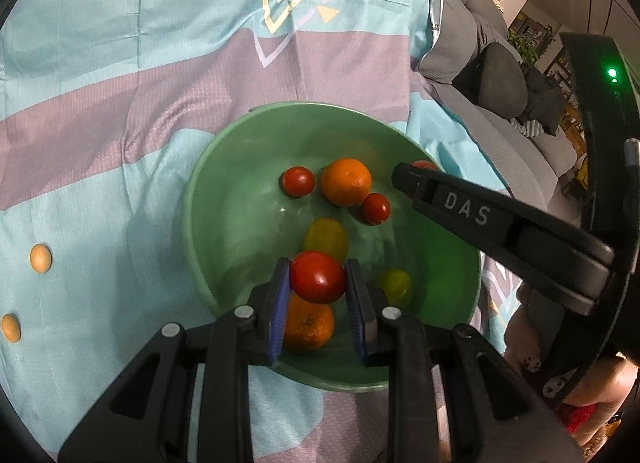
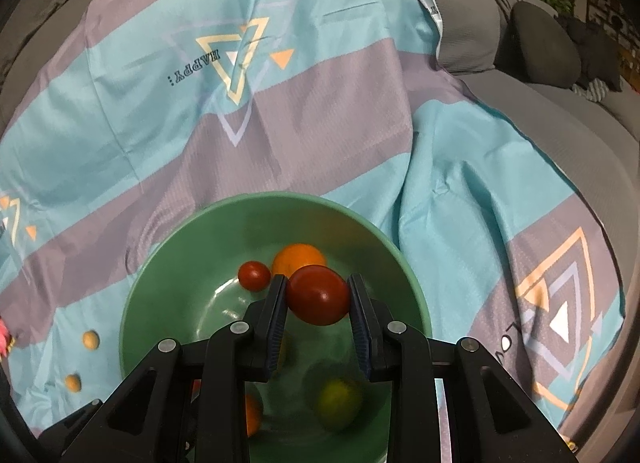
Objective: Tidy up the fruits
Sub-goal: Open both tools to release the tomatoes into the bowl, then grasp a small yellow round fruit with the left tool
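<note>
Both wrist views look steeply down, close over green bowl (image 1: 208, 191) (image 2: 160, 263); bowl shared.

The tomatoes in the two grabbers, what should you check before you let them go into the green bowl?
1. Left gripper has a firm hold on its red tomato: ok, both pads touch it.
2. Right gripper has a firm hold on its own red tomato: ok.
3. Both tomatoes hang over the green bowl, not the cloth: ok.
4. Free spot below the left tomato: not ok, an orange lies right under it.
5. Free spot below the right tomato: cannot tell, the fingers hide the bottom.
6. The grippers are apart from each other: ok in the left view.
</note>
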